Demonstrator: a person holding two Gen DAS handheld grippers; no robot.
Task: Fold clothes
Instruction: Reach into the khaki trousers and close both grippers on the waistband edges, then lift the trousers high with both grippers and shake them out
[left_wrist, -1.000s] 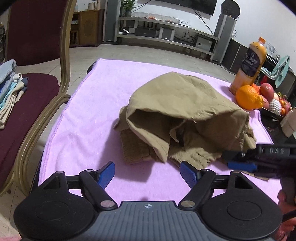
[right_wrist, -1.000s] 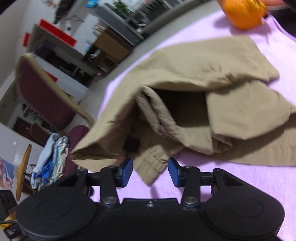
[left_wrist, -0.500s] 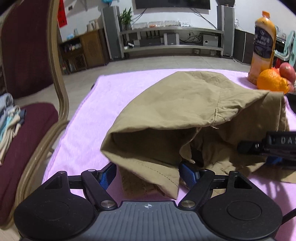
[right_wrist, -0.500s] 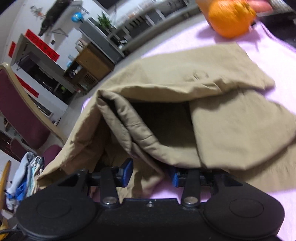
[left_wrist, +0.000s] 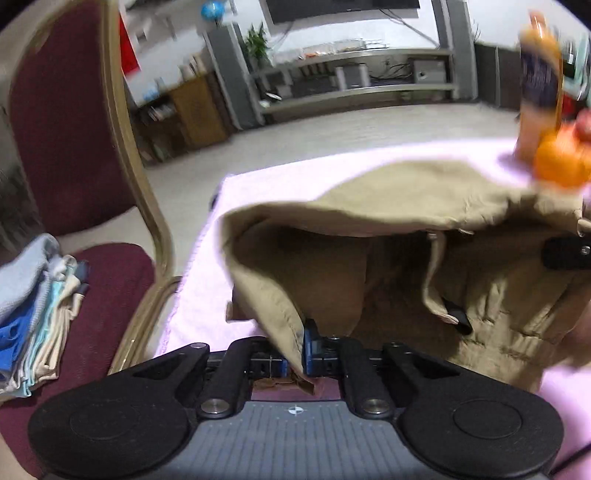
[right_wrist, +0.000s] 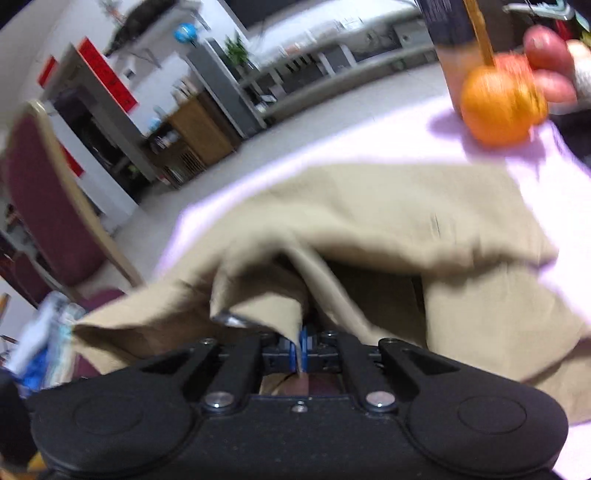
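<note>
Both grippers, left (left_wrist: 295, 350) and right (right_wrist: 299, 349), had just clamped onto the crumpled khaki garment (left_wrist: 424, 206), its folding barely begun beside a finished stack (left_wrist: 33, 317)

khaki trousers (left_wrist: 413, 192) (right_wrist: 388, 218), crumpled and half-folded, lay on a pink cloth (left_wrist: 295, 173) (right_wrist: 406, 133). near edge lifted, cloth hanging in loose folds with a dark hollow beneath. far part rested flat, reaching almost to an orange (left_wrist: 561, 162) (right_wrist: 496, 110).

Orange (right_wrist: 496, 109) beside juice bottle (right_wrist: 456, 48)
</note>
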